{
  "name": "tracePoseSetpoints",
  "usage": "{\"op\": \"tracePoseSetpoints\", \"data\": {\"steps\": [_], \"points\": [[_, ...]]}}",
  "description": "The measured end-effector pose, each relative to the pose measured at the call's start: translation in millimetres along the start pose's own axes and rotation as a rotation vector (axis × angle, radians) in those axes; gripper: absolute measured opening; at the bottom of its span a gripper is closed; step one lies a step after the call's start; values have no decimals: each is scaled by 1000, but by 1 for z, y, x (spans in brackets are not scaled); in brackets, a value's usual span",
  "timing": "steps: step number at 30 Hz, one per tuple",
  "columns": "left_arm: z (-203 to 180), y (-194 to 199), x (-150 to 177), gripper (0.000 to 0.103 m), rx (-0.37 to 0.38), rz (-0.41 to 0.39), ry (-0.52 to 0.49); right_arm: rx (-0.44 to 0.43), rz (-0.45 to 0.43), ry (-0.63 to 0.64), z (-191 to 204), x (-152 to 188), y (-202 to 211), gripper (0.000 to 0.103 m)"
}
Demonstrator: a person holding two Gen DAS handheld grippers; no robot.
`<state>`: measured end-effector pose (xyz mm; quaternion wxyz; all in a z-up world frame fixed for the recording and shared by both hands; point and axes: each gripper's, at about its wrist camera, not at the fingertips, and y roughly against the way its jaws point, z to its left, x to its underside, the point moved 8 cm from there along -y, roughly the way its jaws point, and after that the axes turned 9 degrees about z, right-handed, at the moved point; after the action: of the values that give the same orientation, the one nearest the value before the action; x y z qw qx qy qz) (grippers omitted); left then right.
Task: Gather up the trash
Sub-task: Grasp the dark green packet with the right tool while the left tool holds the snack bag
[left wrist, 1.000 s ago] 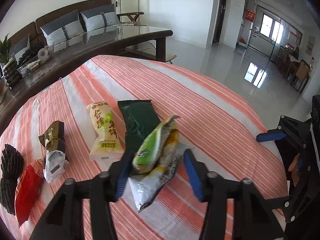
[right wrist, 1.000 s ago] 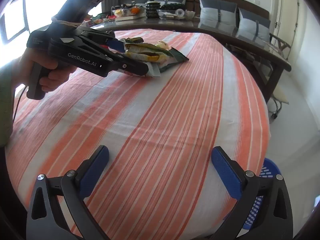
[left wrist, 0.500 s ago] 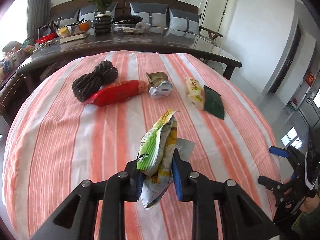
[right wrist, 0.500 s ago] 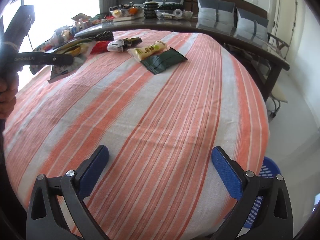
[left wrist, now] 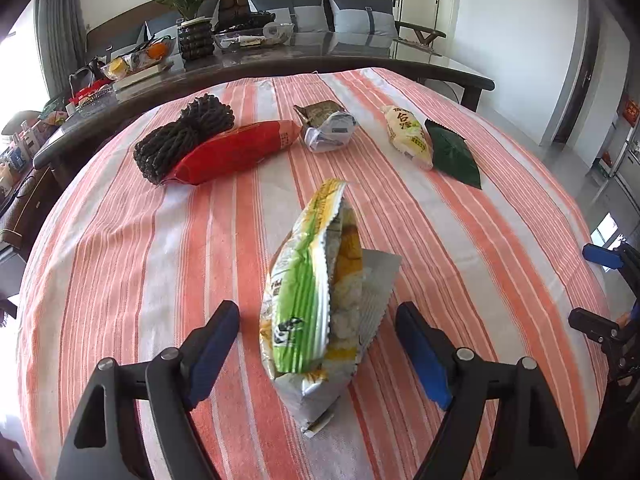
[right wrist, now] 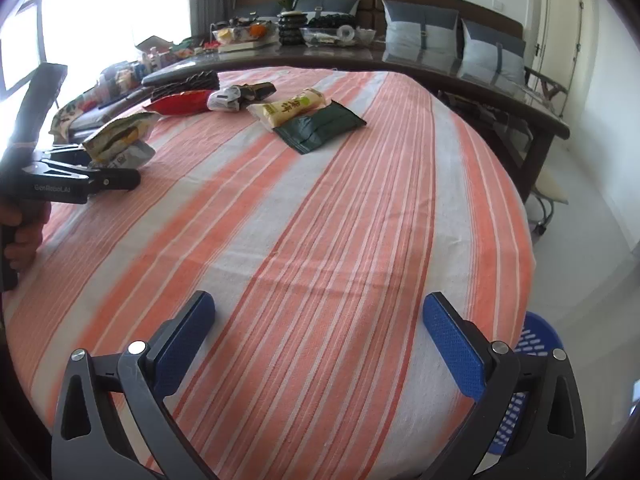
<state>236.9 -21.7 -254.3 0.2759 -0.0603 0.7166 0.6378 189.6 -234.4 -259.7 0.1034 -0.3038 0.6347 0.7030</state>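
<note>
Left wrist view: the left gripper (left wrist: 318,350) stands with jaws apart, clear of the green-and-yellow snack bag (left wrist: 316,296) resting between them at lower centre on the striped cloth (left wrist: 500,240); red packet (left wrist: 236,152), yellow packet (left wrist: 408,136) and dark green packet (left wrist: 452,152) lie across the upper frame; right gripper (right wrist: 320,344) spread wide over bare cloth, blue basket (right wrist: 536,340) at lower right.

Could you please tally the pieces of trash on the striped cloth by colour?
Green-and-yellow snack bag: 1
Red packet: 1
Dark green packet: 1
Pale yellow packet: 1
Silver-and-brown wrapper: 1
Black coiled bundle: 1
Total: 6
</note>
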Motion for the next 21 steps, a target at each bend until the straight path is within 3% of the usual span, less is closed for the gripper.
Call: {"op": "tracePoseSetpoints", "data": {"steps": [4,6,8,10,16,19,21], "points": [[0,0,1,83,-6,0,-1,13,92,-74,-6,-13,-5,100],[0,0,0,84,-4,1,1,15,100,-130,-11,-30,-10,85],[1,0,0,84,-4,1,1,6,89,-213,-18,-55,-17,81],[1,0,0,84,-3,1,1,-56,78,-295,-21,-83,-28,71],[1,0,0,84,-3,1,1,-108,118,-492,-29,-142,-79,67],[1,0,0,84,-2,1,2,-20,144,-455,-27,-151,-94,63],[1,0,-1,84,-2,1,2,41,155,-423,-28,-150,-94,49]]}}
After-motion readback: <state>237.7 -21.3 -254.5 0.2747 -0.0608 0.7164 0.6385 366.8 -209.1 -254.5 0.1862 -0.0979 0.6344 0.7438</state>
